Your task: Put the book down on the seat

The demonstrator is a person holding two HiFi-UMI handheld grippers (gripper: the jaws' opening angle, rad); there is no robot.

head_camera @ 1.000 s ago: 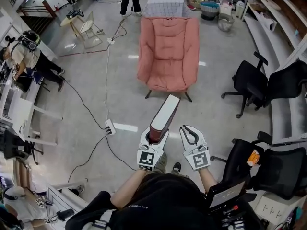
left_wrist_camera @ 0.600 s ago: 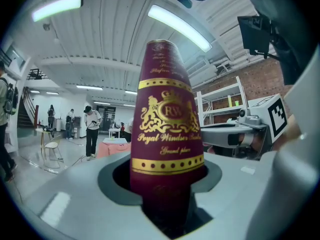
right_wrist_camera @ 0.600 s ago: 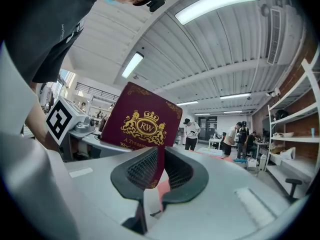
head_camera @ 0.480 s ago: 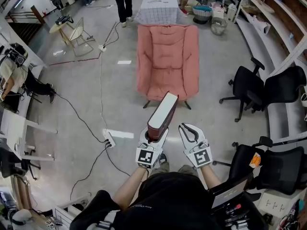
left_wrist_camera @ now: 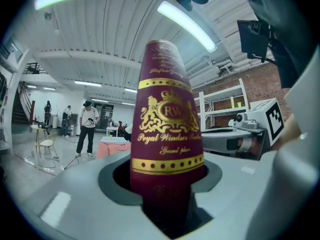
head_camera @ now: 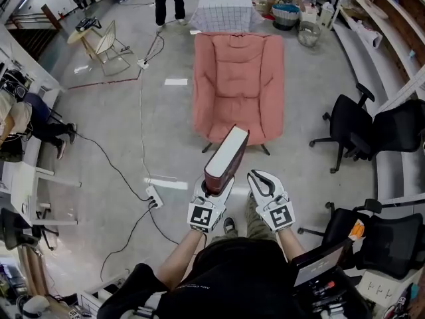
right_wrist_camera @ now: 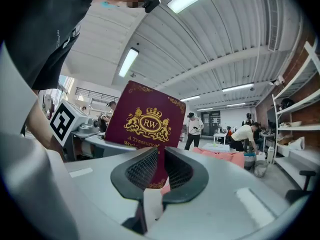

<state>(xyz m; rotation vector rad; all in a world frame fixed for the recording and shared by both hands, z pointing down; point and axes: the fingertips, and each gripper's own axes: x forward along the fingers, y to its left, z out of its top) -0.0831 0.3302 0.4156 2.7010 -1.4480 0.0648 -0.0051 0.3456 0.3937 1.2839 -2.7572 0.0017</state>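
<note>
A thick maroon book (head_camera: 226, 155) with gold lettering stands upright in my left gripper (head_camera: 214, 190), which is shut on its lower end. In the left gripper view the book's spine (left_wrist_camera: 167, 134) rises from between the jaws of that gripper (left_wrist_camera: 167, 204). My right gripper (head_camera: 260, 180) is beside it on the right, shut with nothing in it. The right gripper view looks past that gripper (right_wrist_camera: 159, 171) at the book's cover (right_wrist_camera: 145, 119). A pink cushioned armchair (head_camera: 238, 115) stands on the floor just ahead, its seat bare.
Black office chairs (head_camera: 348, 121) stand to the right, and another (head_camera: 392, 234) is near my right side. A power strip with cables (head_camera: 153, 195) lies on the floor at left. A checked table (head_camera: 224, 8) is behind the armchair. People stand at the far back.
The view has moved forward, so the armchair sits a little nearer and larger. Both grippers keep the same pose, the book still held upright.
</note>
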